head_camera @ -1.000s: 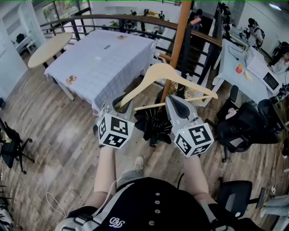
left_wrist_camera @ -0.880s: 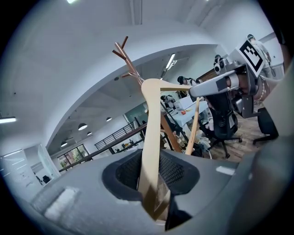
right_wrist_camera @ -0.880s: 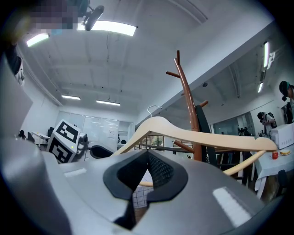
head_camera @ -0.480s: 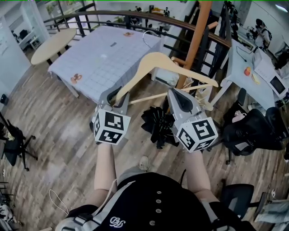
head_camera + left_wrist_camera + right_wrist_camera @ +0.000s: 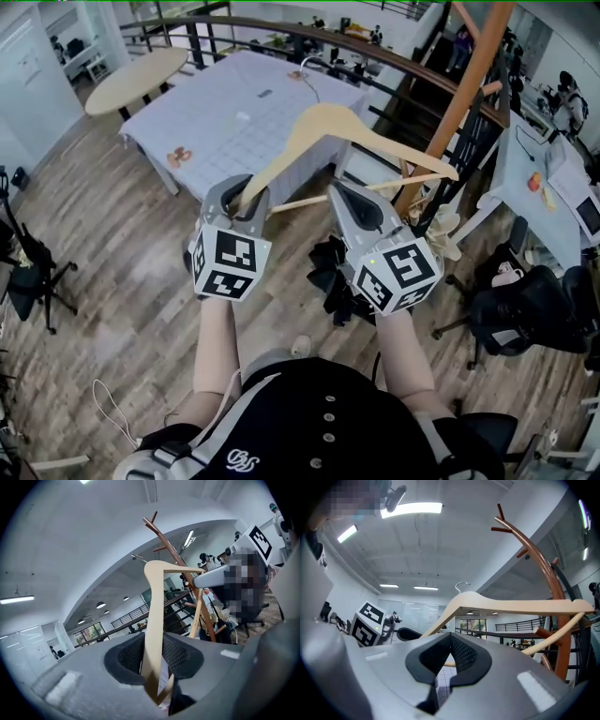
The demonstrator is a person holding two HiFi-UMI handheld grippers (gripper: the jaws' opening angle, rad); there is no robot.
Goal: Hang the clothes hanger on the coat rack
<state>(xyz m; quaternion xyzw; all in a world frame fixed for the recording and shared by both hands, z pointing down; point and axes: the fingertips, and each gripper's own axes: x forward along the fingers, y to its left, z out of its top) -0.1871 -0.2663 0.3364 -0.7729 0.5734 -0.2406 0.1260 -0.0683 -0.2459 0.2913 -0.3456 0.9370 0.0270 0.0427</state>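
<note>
The left gripper (image 5: 244,192) is clamped on one shoulder end of the pale wooden clothes hanger (image 5: 328,120), and the right gripper (image 5: 349,194) pinches its lower bar. The hanger rises ahead of both jaws, thin metal hook uppermost. The brown coat rack (image 5: 461,98) stands beyond the right gripper.

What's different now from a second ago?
The wooden hanger has been carried sideways along the coat rack. Its pole stood behind the hanger's middle and now stands by the hanger's right end. Same as before: the left claw and right claw still hold the hanger, and it isn't hung yet.
</note>
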